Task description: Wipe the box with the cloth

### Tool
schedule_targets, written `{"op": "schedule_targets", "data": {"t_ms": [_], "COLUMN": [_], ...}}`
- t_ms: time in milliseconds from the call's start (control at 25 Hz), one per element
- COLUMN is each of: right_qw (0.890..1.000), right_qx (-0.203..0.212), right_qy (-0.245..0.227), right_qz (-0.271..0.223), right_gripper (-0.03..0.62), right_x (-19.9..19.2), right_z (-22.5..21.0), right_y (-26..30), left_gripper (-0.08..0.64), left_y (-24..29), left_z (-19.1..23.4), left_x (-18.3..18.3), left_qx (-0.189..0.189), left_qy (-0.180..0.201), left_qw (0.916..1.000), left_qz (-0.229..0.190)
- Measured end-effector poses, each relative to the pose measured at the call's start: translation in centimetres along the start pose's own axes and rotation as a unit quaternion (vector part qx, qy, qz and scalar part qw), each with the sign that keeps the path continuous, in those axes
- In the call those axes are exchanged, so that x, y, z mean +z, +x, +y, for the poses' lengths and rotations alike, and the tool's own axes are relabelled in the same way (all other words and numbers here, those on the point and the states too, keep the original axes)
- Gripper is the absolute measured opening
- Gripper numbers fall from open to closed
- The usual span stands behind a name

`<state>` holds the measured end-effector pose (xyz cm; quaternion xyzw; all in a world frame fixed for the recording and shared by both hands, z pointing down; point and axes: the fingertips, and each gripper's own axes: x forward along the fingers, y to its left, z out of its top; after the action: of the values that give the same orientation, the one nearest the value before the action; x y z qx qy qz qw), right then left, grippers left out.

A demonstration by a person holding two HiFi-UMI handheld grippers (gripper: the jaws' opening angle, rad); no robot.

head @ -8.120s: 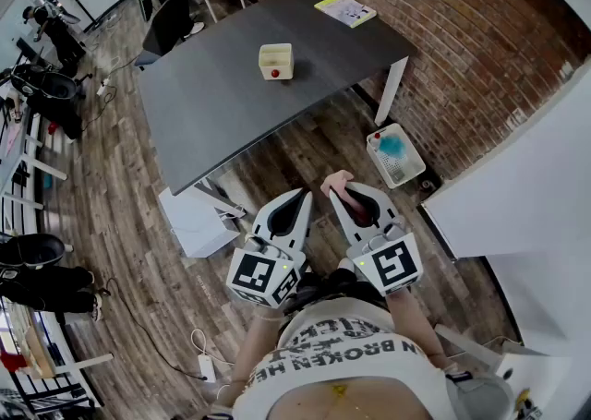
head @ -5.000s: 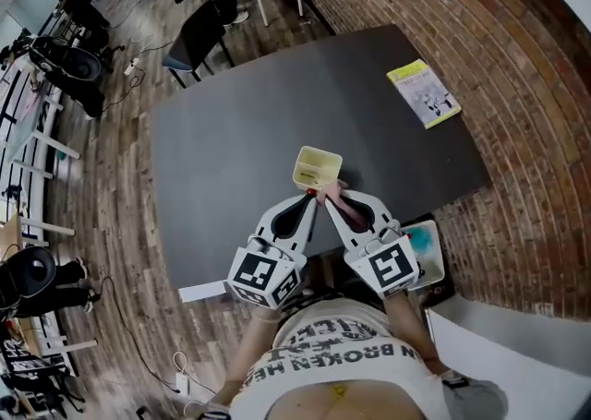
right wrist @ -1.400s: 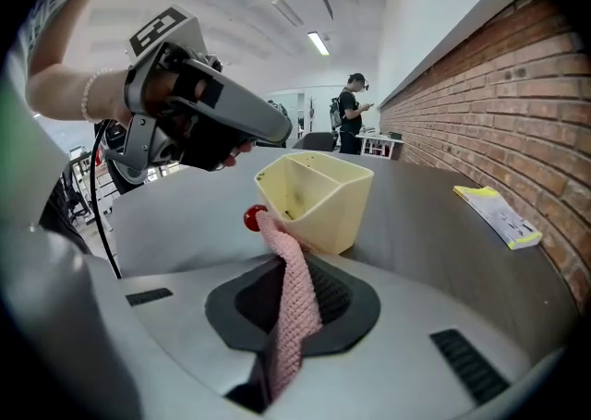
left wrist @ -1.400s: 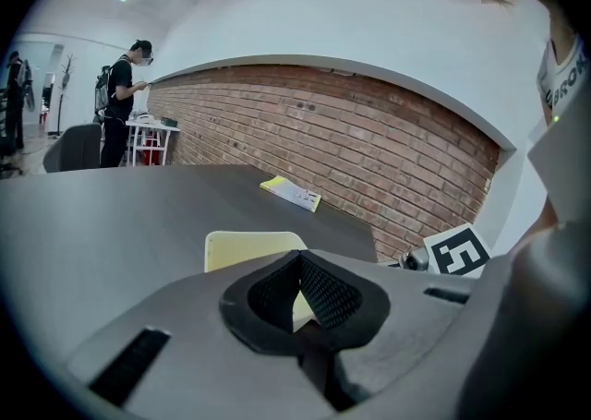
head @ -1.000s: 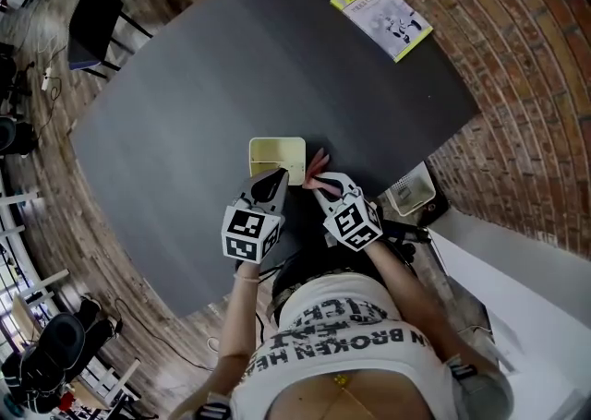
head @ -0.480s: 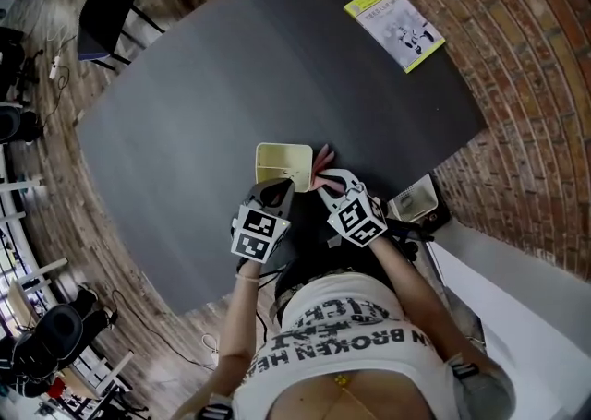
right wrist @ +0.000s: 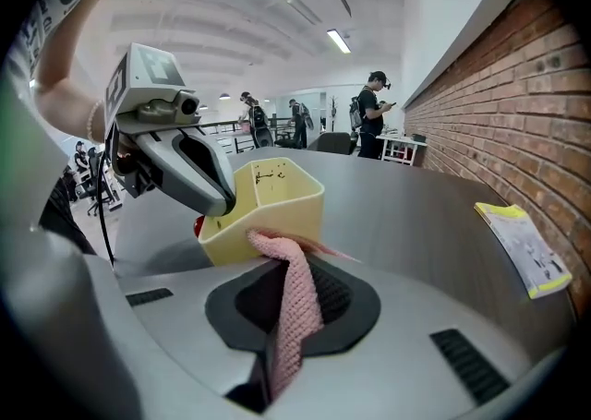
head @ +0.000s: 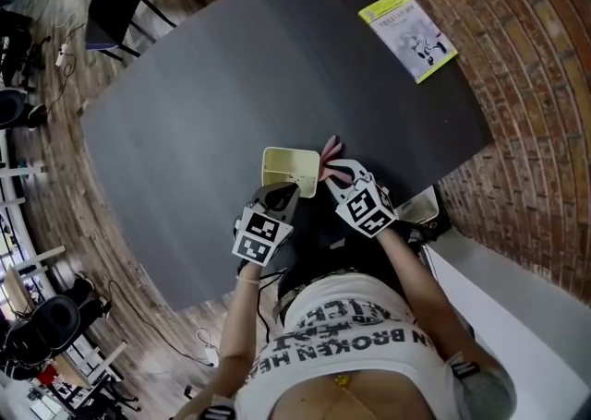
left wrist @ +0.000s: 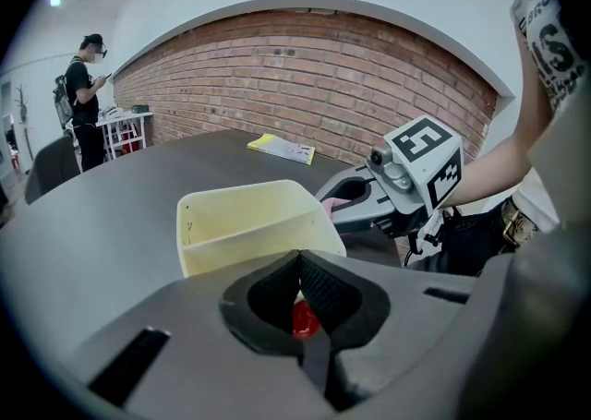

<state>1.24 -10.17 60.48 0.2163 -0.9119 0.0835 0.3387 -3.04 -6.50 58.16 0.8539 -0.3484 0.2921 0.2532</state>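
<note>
Left gripper is clamped fully together, nothing pinched that I can make out. Its tips sit at the near wall of the yellow box, and the red knob shows just behind them. Right gripper is closed on the pink cloth, which touches the box's right side. The box sits near the front edge of the dark table. 1 yellow booklet lies well apart, by the brick wall.
</note>
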Motion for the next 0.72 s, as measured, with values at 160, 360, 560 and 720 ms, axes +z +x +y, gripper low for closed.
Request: {"op": "schedule_targets", "data": {"t_ms": [160,360,560,720], "right_qw": [1.0,1.0,1.0,1.0], "right_qx": [0.005,-0.002,-0.002,0.0], "right_qy": [-0.013,-0.021,-0.02,-0.02], "right_qz": [-0.005,-0.011,-0.011,-0.011], "right_gripper": [0.017,0.017,0.017,0.017], "right_x": [0.5,1.5,2.2,2.3], "right_z": [-1.0,-2.4,-3.0,-2.8], "right_y": [0.4,0.5,0.9,1.0], "left_gripper": [0.006,0.006,0.006,0.008], "left_y": [0.1,0.0,-0.3,-1.5], "left_z": [0.0,0.0,0.4,1.0], "left_x": [0.1,0.2,0.3,3.0], "left_qx": [-0.003,-0.005,-0.001,0.029], "left_qy": [0.0,0.006,-0.01,-0.018], "left_qw": [1.0,1.0,0.9999,0.9984], "left_qz": [-0.002,0.0,-0.007,-0.046]}}
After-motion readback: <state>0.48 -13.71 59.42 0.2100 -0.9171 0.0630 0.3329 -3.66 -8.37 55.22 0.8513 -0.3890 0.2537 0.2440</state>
